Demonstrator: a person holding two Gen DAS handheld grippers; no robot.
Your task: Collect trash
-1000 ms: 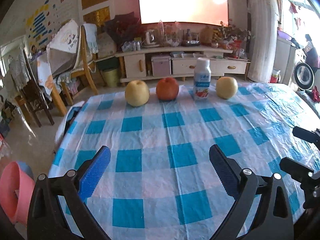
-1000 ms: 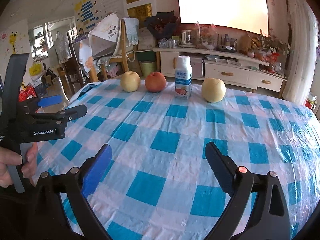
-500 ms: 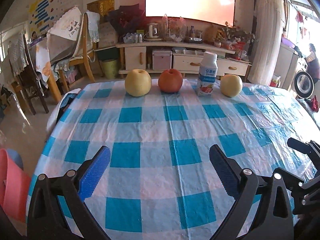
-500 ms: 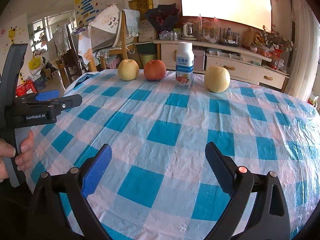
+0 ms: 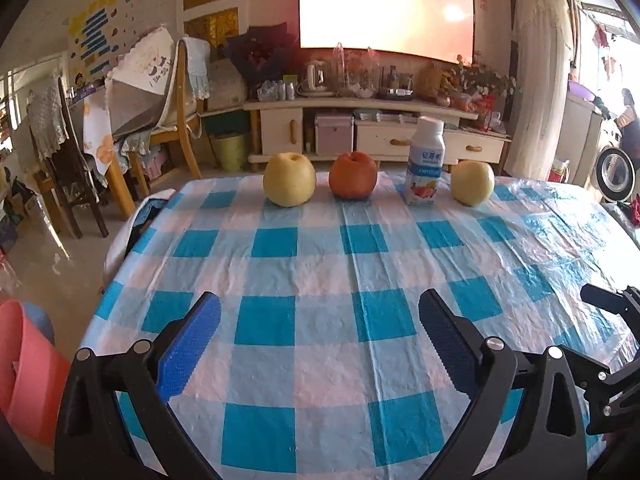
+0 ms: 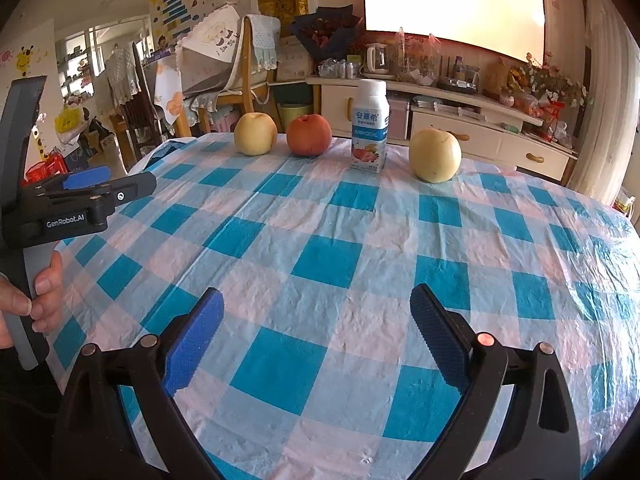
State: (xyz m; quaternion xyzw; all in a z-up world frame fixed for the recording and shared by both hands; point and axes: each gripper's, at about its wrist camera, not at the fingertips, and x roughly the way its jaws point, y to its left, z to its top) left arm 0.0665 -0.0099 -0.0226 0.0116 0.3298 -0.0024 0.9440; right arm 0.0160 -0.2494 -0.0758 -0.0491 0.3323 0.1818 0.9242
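Observation:
A white yogurt-drink bottle (image 5: 426, 162) (image 6: 370, 126) stands upright near the far edge of the blue-and-white checked table (image 5: 320, 276). It sits in a row with a yellow pear (image 5: 289, 178), a red apple (image 5: 353, 175) and a second yellow pear (image 5: 473, 183). My left gripper (image 5: 320, 330) hovers open over the near part of the table, holding nothing. My right gripper (image 6: 316, 328) is open too, far short of the bottle. The left gripper also shows from the side in the right wrist view, held by a hand (image 6: 40, 292).
A pink bin (image 5: 24, 376) stands on the floor left of the table. Chairs draped with cloth (image 5: 156, 104) stand beyond the table's left corner. A TV cabinet (image 5: 360, 132) with clutter lines the far wall. A green bin (image 5: 228, 150) sits on the floor by it.
Both grippers have risen and tilted, so the row of fruit and the bottle looks lower and nearer in both views. Both jaws stay open. Nothing on the table moved.

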